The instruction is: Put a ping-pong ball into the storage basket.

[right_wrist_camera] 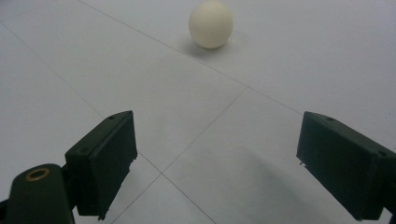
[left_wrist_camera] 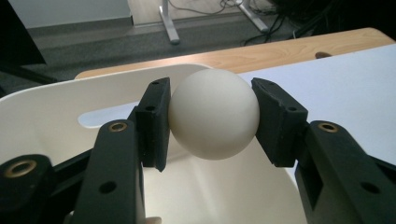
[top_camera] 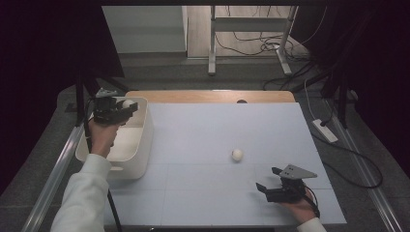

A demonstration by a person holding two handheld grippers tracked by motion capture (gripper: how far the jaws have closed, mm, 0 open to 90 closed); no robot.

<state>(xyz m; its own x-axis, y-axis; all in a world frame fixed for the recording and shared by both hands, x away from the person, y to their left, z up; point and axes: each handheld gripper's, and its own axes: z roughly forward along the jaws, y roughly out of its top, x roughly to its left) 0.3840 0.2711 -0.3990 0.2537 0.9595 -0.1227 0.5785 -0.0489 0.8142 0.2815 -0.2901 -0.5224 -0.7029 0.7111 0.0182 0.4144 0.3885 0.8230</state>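
Here, a cream ball (left_wrist_camera: 213,114) is clamped between the two black jaws of the left gripper (left_wrist_camera: 212,119), the pads being pressed against its left and right sides, as is seen plainly in the left gripper view. The ball is held above the open top of a white tub (left_wrist_camera: 42,116), whose curved rim and pale inner wall are seen behind and beneath it. In the high view the left gripper (top_camera: 126,107) is found at the far left of the table, over the tub (top_camera: 145,140), with the held ball (top_camera: 127,103) shown as a small pale spot at its tip; the gripper is carried by a hand (top_camera: 102,137) from a white sleeve (top_camera: 84,193) that comes in from the bottom left. The tub is set at the left edge of a light blue mat (top_camera: 203,130), which is laid over a wooden table (top_camera: 212,95). A second ball (top_camera: 237,154) is left lying on the mat, right of the middle and well apart from the tub. The right gripper (top_camera: 269,178) is held low near the front right corner of the mat, its jaws standing wide apart with nothing between them. In the right gripper view the second ball (right_wrist_camera: 210,24) is seen farther off on the mat (right_wrist_camera: 261,158), ahead of the spread jaws of the right gripper (right_wrist_camera: 219,163) and untouched by them
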